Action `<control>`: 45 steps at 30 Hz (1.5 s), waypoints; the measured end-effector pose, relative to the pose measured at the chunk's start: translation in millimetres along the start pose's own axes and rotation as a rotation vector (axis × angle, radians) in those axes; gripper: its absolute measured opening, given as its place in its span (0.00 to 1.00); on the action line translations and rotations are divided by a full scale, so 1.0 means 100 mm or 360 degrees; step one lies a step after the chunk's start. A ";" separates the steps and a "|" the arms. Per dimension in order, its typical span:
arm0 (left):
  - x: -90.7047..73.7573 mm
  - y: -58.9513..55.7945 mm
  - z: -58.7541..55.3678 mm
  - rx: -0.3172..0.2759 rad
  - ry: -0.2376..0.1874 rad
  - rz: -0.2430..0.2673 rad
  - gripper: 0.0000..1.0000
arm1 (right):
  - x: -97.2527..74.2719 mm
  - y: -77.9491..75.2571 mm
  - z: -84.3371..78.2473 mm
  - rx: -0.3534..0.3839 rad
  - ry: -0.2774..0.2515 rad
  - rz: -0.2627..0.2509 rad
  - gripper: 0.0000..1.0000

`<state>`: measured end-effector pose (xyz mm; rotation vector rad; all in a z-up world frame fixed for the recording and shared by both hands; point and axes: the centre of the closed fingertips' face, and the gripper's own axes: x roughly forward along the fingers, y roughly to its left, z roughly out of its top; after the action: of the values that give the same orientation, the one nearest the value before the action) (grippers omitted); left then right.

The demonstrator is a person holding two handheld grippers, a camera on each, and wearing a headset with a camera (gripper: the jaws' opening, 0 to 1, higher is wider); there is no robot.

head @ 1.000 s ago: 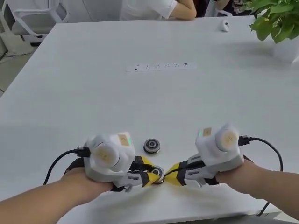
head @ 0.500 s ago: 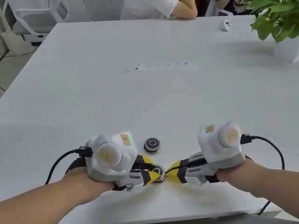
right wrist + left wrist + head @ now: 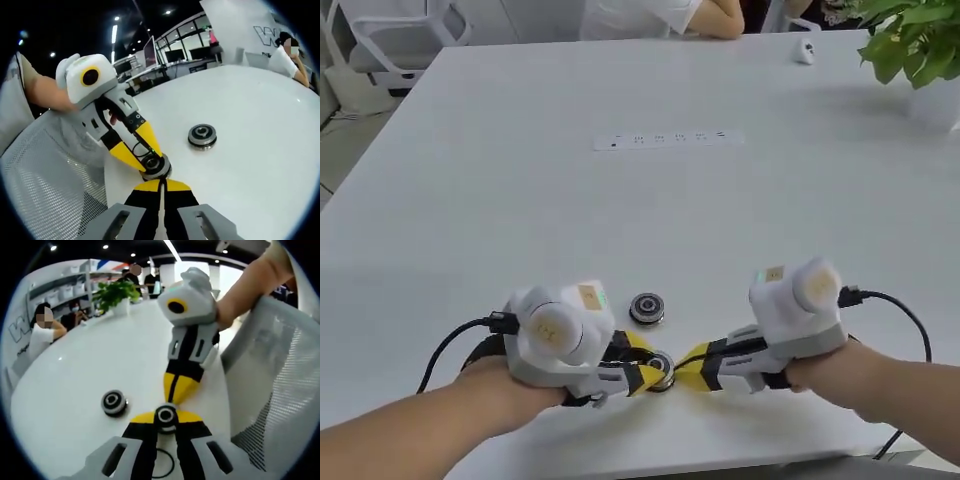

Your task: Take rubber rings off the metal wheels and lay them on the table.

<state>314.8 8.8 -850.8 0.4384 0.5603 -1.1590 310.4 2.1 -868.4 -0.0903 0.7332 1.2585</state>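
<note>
left gripper (image 3: 642,376) is clamped on a metal wheel (image 3: 166,416) at the near edge of the table (image 3: 520,180). right gripper (image 3: 161,184), jaws pressed together, touches that wheel's rim. a second wheel (image 3: 646,309) lies just beyond. a black rubber ring (image 3: 161,463) lies under the left gripper. wall lettering (image 3: 265,35) begins with "w"; the gripper stickers are too small to read.

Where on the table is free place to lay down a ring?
The bare table between the power strip and the loose wheel is free, also beside that wheel. Crowded: the near edge, where the left gripper and right gripper meet at the held wheel.
</note>
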 end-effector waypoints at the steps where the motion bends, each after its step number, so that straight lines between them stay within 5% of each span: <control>1: 0.00 0.00 0.00 0.0000 0.0000 0.0003 0.13 | 0.00 0.00 0.00 -0.0002 -0.0001 -0.0004 0.00; 22: 0.02 0.00 0.01 0.0024 0.0028 0.0028 0.12 | -0.11 -0.03 0.12 0.0139 -0.0112 -0.0018 0.00; 45: 0.03 0.00 0.01 0.0039 0.0053 0.0032 0.12 | -0.09 0.07 0.17 0.0106 -0.0110 0.0019 0.00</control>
<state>316.1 6.4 -851.7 0.4844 0.5699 -1.1422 310.7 5.1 -847.8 0.0123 0.7163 1.2416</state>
